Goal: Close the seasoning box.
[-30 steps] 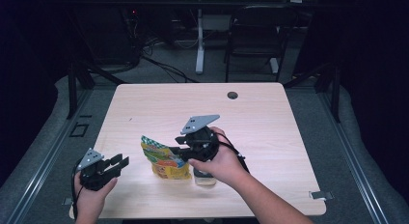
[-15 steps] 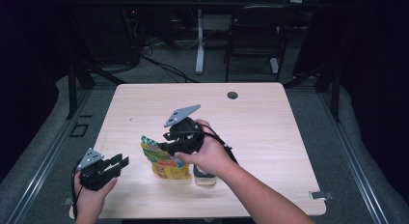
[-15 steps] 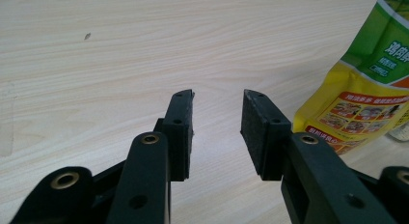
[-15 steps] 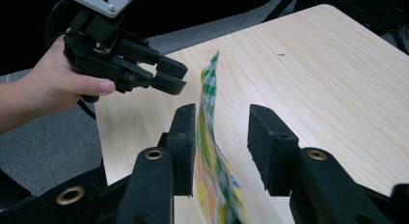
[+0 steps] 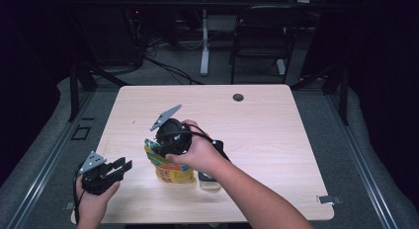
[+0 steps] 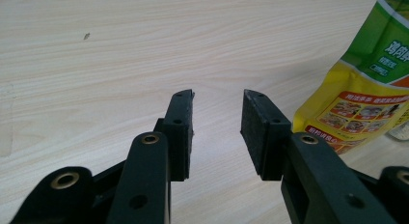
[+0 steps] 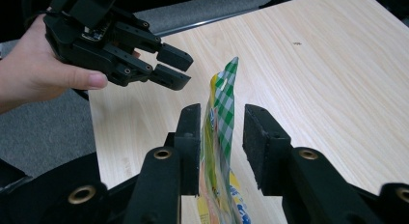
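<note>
The snack pouch (image 5: 170,165) stands upright on the tabletop (image 5: 267,135), near the front edge and left of centre, with its crimped top edge pointing up. In the right gripper view the pouch's top seam, printed in a green-and-white check (image 7: 223,113), rises between the two black jaws of the right hand-held gripper (image 7: 222,137). The jaws are apart with a moderate gap; the pouch top lies close to the left jaw, and whether it touches either pad cannot be told. In the high view the right hand (image 5: 200,152) holds this hand-held gripper just above and behind the pouch and covers part of the pouch top. The pouch face is yellow with a green upper band; in the left gripper view (image 6: 366,84) it carries white characters on the green band and a red panel with small food pictures, but the writing is too small and cut off at the frame edge to read. A small pale object (image 5: 209,180) lies on the tabletop just right of the pouch, partly hidden under the right forearm; its kind cannot be told. The left hand-held gripper (image 5: 111,170) is held by the left hand (image 5: 94,197) near the front left corner, apart from the pouch, jaws open and holding nothing. A dark round hole (image 5: 238,97) sits near the far edge of the tabletop.
</note>
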Action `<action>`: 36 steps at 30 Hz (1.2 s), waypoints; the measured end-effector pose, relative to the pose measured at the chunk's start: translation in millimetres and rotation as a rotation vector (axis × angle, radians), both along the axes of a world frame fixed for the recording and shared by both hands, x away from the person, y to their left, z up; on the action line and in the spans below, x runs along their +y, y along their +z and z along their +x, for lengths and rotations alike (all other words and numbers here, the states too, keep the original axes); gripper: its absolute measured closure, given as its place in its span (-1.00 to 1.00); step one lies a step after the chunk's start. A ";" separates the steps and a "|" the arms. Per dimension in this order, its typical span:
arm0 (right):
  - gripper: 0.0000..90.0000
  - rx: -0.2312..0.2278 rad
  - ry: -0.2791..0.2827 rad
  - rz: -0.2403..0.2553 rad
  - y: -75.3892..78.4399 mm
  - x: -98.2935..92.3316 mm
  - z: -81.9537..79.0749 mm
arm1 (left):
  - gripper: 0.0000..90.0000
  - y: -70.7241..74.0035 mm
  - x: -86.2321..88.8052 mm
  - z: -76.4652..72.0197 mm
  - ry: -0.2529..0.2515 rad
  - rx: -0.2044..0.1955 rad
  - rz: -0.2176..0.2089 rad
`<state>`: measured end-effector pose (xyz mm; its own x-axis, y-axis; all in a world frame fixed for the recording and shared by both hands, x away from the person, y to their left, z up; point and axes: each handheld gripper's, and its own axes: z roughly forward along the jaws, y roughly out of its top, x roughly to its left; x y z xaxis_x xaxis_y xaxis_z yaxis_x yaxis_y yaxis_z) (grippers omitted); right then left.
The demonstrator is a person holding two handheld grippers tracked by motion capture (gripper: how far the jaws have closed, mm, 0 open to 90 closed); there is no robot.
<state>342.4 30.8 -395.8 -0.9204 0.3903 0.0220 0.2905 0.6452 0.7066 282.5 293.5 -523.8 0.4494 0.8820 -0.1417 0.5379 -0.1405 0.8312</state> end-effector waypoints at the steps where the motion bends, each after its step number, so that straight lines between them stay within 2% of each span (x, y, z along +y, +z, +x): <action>1: 0.52 0.000 0.002 -0.011 0.2 1.1 1.1 | 0.45 -0.6 -0.3 0.2 0.004 -0.009 -0.005; 16: 0.68 0.044 0.018 -0.092 -6.5 18.6 10.8 | 0.45 -0.5 0.2 0.5 0.002 -0.007 -0.005; 27: 0.80 0.064 0.028 -0.157 -11.8 22.9 13.2 | 0.45 -0.8 0.4 0.8 0.002 -0.007 -0.006; 36: 0.94 0.081 0.039 -0.159 -12.3 23.7 13.4 | 0.45 -1.6 -0.3 1.0 0.000 -0.003 -0.009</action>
<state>355.7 54.6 -408.1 -0.9327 0.3587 0.0376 0.3148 0.7587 0.5703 283.5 293.2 -525.4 0.4496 0.8809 -0.1482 0.5352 -0.1328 0.8342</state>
